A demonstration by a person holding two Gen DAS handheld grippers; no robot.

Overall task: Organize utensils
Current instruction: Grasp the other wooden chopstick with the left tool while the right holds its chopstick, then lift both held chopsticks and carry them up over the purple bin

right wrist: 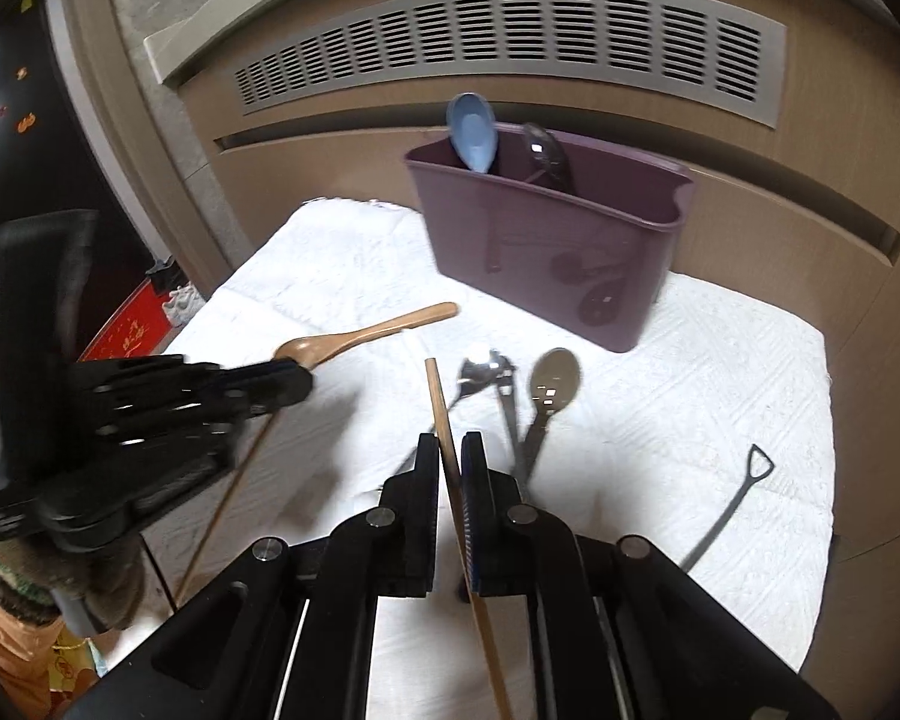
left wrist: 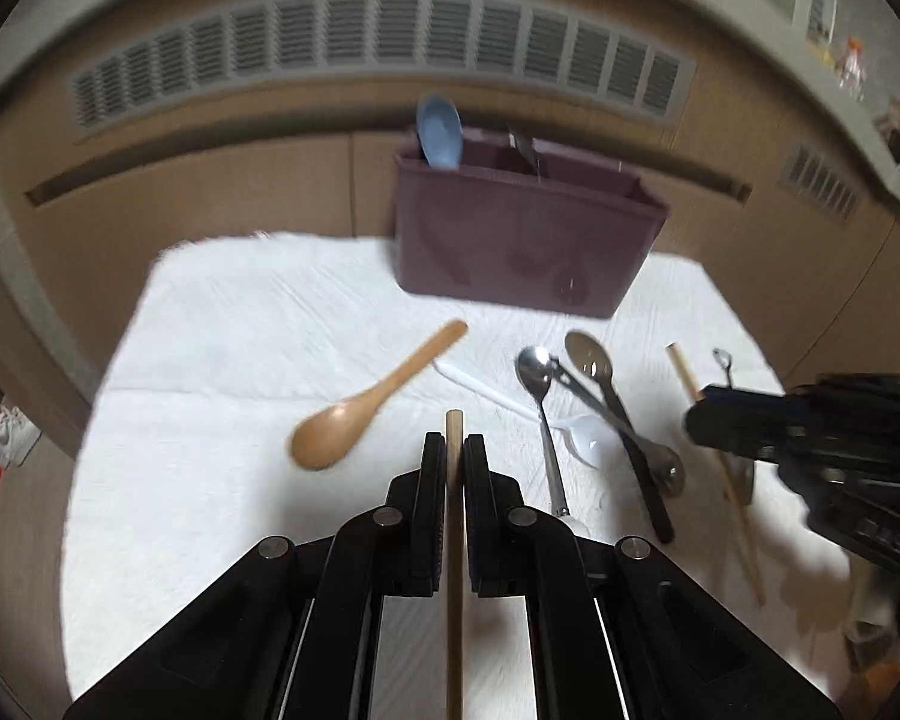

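Note:
My left gripper (left wrist: 455,450) is shut on a wooden chopstick (left wrist: 455,429) held above the white cloth (left wrist: 222,324). My right gripper (right wrist: 450,450) is shut on a second wooden chopstick (right wrist: 437,396); it also shows in the left wrist view (left wrist: 699,414). The purple utensil holder (left wrist: 510,228) stands at the back of the cloth with a blue spoon (left wrist: 440,131) and a dark utensil (left wrist: 525,147) in it. A wooden spoon (left wrist: 360,408), a white plastic spoon (left wrist: 582,438), a steel spoon (left wrist: 537,372) and dark spoons (left wrist: 594,360) lie on the cloth.
A wooden cabinet front with a grey vent grille (left wrist: 378,42) rises behind the cloth. A thin black utensil with a triangular loop handle (right wrist: 756,462) lies on the right of the cloth. The left gripper (right wrist: 294,384) shows at left in the right wrist view.

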